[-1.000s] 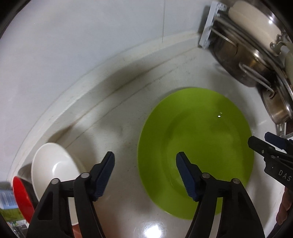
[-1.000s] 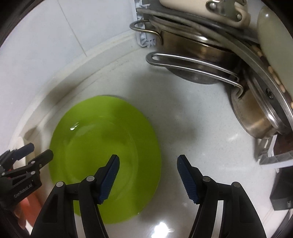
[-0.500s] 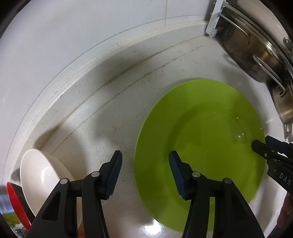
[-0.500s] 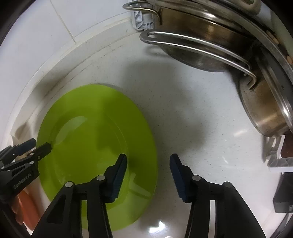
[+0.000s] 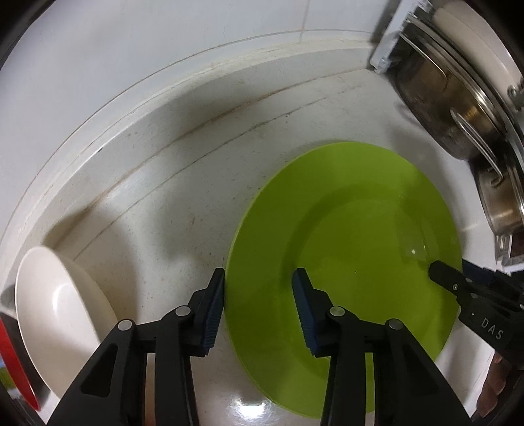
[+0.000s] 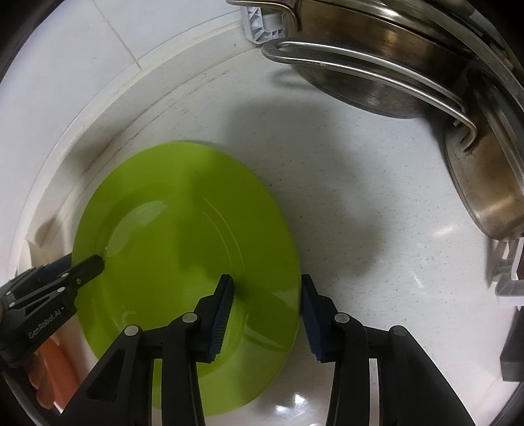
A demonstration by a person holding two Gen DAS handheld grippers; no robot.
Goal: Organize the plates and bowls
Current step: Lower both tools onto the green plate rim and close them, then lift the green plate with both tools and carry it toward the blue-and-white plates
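Green plate [image 5: 353, 249]: glossy, round, shallow, with a broad flat rim; it lies flat on the counter, between the white bowl and the steel pots.
Counter [image 5: 183, 209]: pale speckled stone, smooth and shiny, with a raised curved lip at the back under white wall tiles [image 6: 82, 49].
Left gripper [image 5: 258, 308]: black plastic arms with ribbed blue pads; jaws spread apart, straddling the plate's left rim, one pad outside the edge and one over the plate. Whether either pad touches the plate is not clear.
Right gripper [image 6: 267, 309]: same build; jaws parted, straddling the plate's right rim, gripping nothing.
White bowl [image 5: 55, 314]: smooth, round, tipped up on its edge at the far left, well apart from the plate.
Red dish [image 5: 16, 363]: thin curved rim just behind the white bowl.
Steel pots [image 6: 393, 65]: brushed metal, stacked on their sides in a white rack [image 6: 262, 23], with looped wire handles.
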